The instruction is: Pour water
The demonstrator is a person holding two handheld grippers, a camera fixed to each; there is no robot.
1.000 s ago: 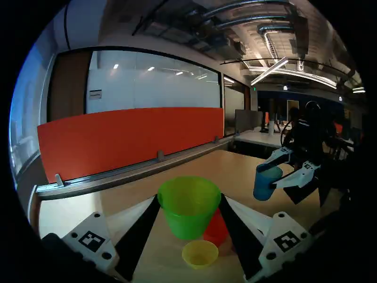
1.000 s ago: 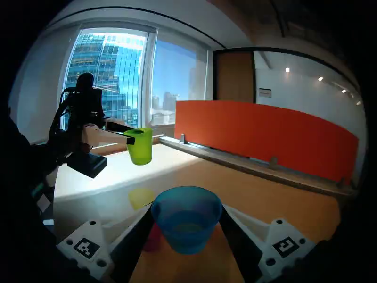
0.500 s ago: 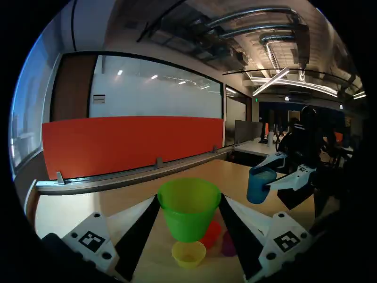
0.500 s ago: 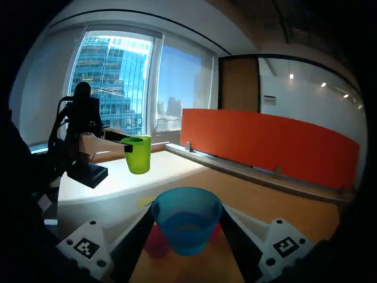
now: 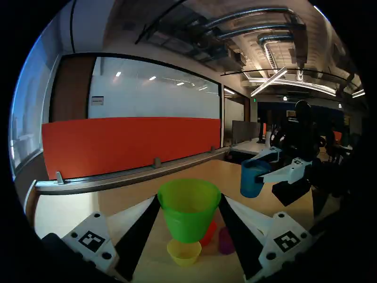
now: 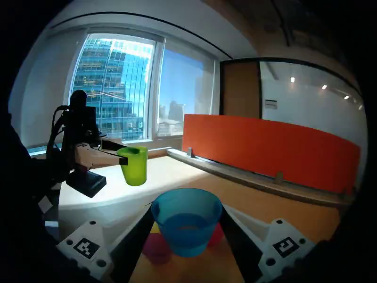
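The blue cup (image 6: 187, 221) was upright in the air above the surface (image 6: 287, 221), clamped between the two fingers of the right hand-held gripper (image 6: 187, 212). Its lower part looked darker and seemed to carry a level line, so I judged that it held water part of the way up (the tinted plastic made this hard to confirm). The green cup (image 5: 189, 207) was also upright and off the surface, gripped on both sides by the fingers of the left hand-held gripper (image 5: 189, 200). Its rim sat about level with the camera, so I could not tell whether anything was inside it.

No pouring had begun, as far as the views showed. Neither cup was tilted, no stream ran between them, and they hung well apart, facing each other across the surface. In my judgement the whole pour was yet to be done: bringing one rim over the other, tipping, then righting.

Below the green cup, three small cups stood close together on the surface: a yellow cup (image 5: 184, 251), a red cup (image 5: 208, 232) and a purple cup (image 5: 225, 239). The yellow one looked empty, and I could not see into the other two. An orange partition (image 5: 132, 141) ran along the far edge of the surface
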